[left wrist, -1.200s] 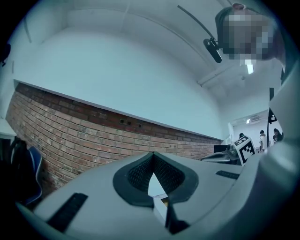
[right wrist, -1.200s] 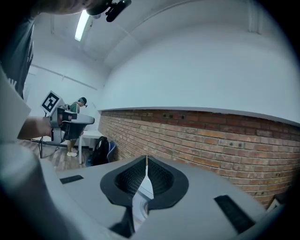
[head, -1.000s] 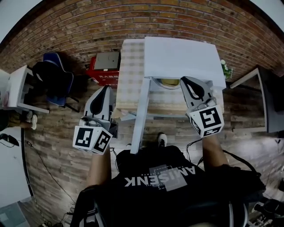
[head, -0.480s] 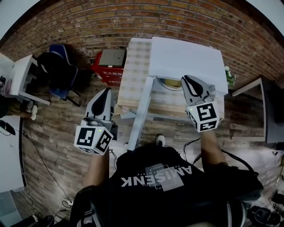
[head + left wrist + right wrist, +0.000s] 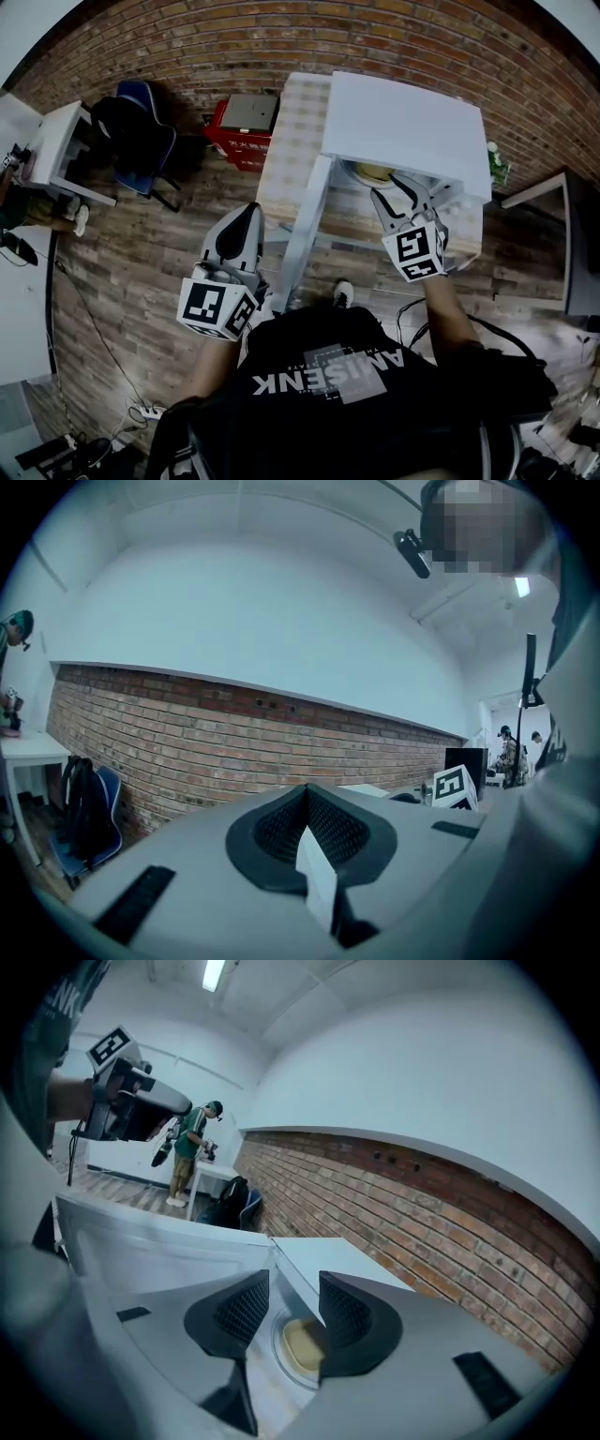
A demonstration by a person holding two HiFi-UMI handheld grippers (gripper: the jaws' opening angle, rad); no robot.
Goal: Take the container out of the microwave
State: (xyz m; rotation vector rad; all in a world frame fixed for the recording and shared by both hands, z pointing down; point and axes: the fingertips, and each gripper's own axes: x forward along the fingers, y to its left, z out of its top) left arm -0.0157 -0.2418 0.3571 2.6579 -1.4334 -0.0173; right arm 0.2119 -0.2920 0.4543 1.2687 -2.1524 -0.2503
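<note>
The white microwave (image 5: 403,122) stands on a table with its door (image 5: 302,225) swung open to the left. Inside it sits a round clear container (image 5: 375,172) with yellowish contents. My right gripper (image 5: 398,192) is at the microwave's opening, tilted down toward the container. In the right gripper view its jaws (image 5: 292,1283) are opening, and the container (image 5: 298,1346) shows beyond the gap, with neither pad touching it. My left gripper (image 5: 246,217) hangs left of the door, away from the microwave. In the left gripper view its jaws (image 5: 307,803) are shut on nothing.
A checked cloth (image 5: 286,141) covers the table beside the microwave. A red box (image 5: 239,127) and a blue chair (image 5: 141,127) stand on the floor at the left, with a white desk (image 5: 52,159) further left. A person (image 5: 192,1152) stands in the background.
My right gripper has dropped toward the microwave's opening and its jaws have gone from shut to apart. The left gripper has shifted slightly right and lower.
</note>
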